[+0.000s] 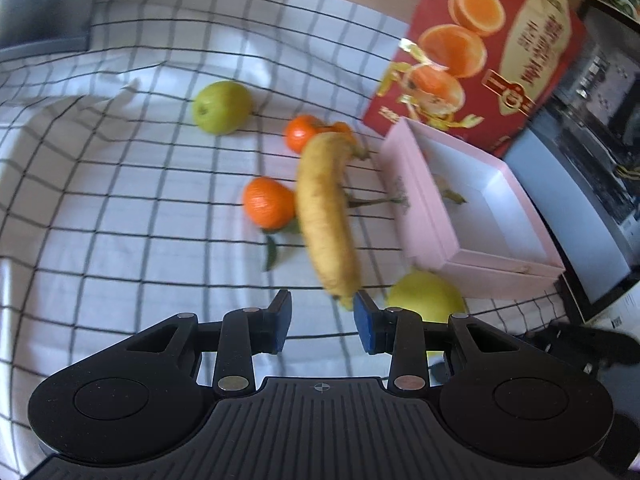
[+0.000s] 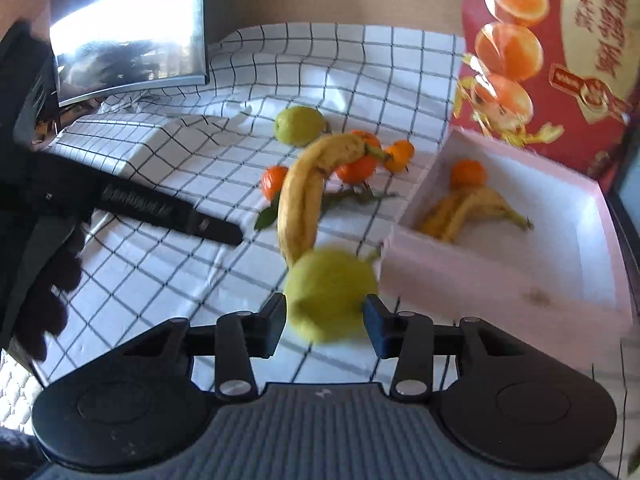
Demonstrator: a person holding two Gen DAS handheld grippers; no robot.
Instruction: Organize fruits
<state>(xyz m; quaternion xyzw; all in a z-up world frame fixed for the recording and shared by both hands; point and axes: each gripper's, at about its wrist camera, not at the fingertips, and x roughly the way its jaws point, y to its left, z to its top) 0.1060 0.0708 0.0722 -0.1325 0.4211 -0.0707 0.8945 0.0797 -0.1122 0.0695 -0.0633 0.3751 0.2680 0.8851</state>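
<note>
A banana (image 1: 326, 216) lies on the checked cloth, with tangerines (image 1: 269, 202) beside it and a green pear (image 1: 222, 107) farther back. My left gripper (image 1: 322, 322) is open and empty, just short of the banana's near end. A second yellow-green pear (image 1: 426, 296) sits by its right finger. In the right wrist view this pear (image 2: 330, 294) sits between the fingers of my right gripper (image 2: 326, 322), which look closed against its sides. The pink box (image 2: 500, 276) on the right holds bananas (image 2: 468, 210) and a tangerine (image 2: 467, 173). The banana on the cloth (image 2: 304, 196) lies just beyond the pear.
A red orange-printed carton (image 1: 492, 48) stands behind the pink box (image 1: 424, 220). A monitor (image 2: 128, 28) stands at the back left. The left gripper's black arm (image 2: 160, 212) reaches in from the left. A leafy stem (image 2: 356, 196) lies on the checked cloth (image 1: 120, 200).
</note>
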